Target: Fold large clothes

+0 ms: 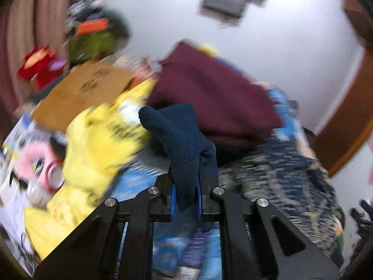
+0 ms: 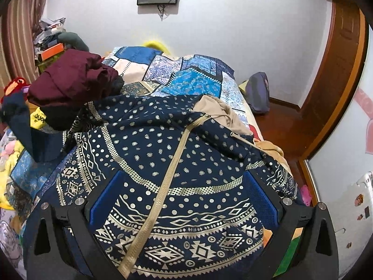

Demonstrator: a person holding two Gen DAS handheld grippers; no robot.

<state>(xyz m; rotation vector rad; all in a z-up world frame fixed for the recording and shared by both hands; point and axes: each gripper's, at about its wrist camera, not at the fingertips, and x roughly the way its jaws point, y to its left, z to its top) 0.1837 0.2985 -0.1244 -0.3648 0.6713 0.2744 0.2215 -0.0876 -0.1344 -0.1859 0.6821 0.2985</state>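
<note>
- Black linkage of the left gripper (image 1: 186,182) fills the bottom of the left wrist view, its jaws pinched together on a dark blue knitted cuff (image 1: 180,140) that sticks up between them.
- Everything behind that cuff is smeared by motion blur: a maroon garment (image 1: 209,98), yellow cloth (image 1: 98,149) and a brown cardboard sheet (image 1: 86,88) can only be told by colour.
- Sharp by contrast, the right wrist view shows the patterned navy hoodie (image 2: 163,144) spread front-up on the patchwork bedspread (image 2: 186,74), zip closed, with a beige hood lining.
- Right gripper (image 2: 181,193) has its blue-padded jaws spread wide over the hoodie's lower front; whether the pads touch the fabric cannot be told.
- Hoodie's hem is cut off by the bottom edge, and its far-left sleeve runs under the maroon garment.
</note>
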